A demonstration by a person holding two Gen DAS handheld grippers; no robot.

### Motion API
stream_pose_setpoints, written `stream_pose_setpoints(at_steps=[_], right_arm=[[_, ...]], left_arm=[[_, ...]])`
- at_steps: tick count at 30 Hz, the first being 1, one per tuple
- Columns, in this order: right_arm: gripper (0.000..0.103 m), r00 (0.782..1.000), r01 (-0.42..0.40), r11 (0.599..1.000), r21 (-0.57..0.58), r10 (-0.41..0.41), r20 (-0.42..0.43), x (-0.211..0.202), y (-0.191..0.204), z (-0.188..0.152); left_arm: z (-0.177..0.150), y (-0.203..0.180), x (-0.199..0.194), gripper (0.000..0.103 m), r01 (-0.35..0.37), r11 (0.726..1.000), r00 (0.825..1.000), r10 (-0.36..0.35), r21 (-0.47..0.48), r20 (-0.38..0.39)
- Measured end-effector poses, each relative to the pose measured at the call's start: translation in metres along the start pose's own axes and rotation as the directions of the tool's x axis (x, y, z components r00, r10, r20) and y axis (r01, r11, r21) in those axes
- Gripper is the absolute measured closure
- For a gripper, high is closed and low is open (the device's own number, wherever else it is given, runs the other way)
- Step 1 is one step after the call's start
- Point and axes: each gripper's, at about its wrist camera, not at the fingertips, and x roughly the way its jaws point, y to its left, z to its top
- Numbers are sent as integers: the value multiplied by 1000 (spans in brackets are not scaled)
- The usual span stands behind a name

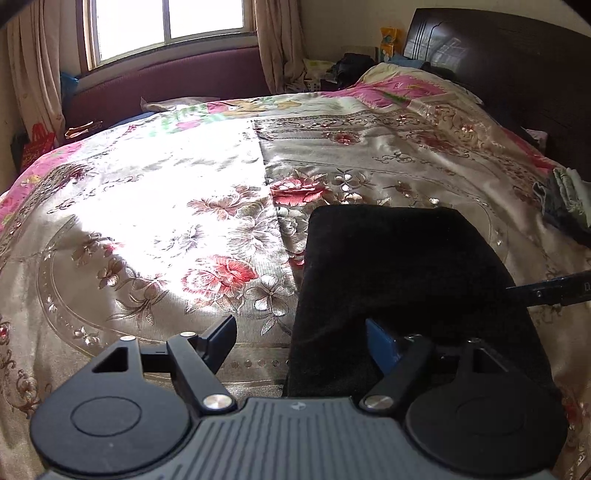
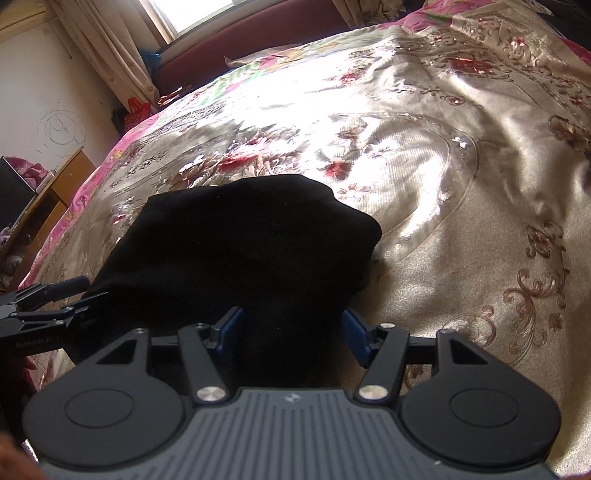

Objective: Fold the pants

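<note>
Black pants (image 1: 399, 266) lie folded into a thick rectangle on the flowered bedspread (image 1: 166, 206). My left gripper (image 1: 299, 332) stands wide open across their near left edge. One of its fingers (image 1: 221, 343) is over bare bedspread and the other is over the black cloth, with nothing pinched. In the right wrist view the pants (image 2: 240, 240) run away from me. My right gripper (image 2: 293, 325) has their near end bunched between its blue pads (image 2: 356, 332), and the cloth touches both. Each gripper shows in the other's view: the right gripper (image 1: 550, 290) at the right edge, the left gripper (image 2: 74, 295) at the left.
A dark headboard (image 1: 509, 74) stands at the far right, with piled clothes (image 1: 565, 199) below it. The window (image 1: 166, 26) and a maroon bench (image 1: 166, 85) lie beyond the bed. A wooden desk (image 2: 48, 199) stands off the bed's left side. Sunlit bedspread stretches left of the pants.
</note>
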Motion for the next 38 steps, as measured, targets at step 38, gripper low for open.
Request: stream_pose_setpoints(at_steps=[38], right_arm=[[60,973,-216,967,137,225,-54,1,-40,5]], left_arm=[[-18,-51,21,15,208,974,970,-217,-90,-107]])
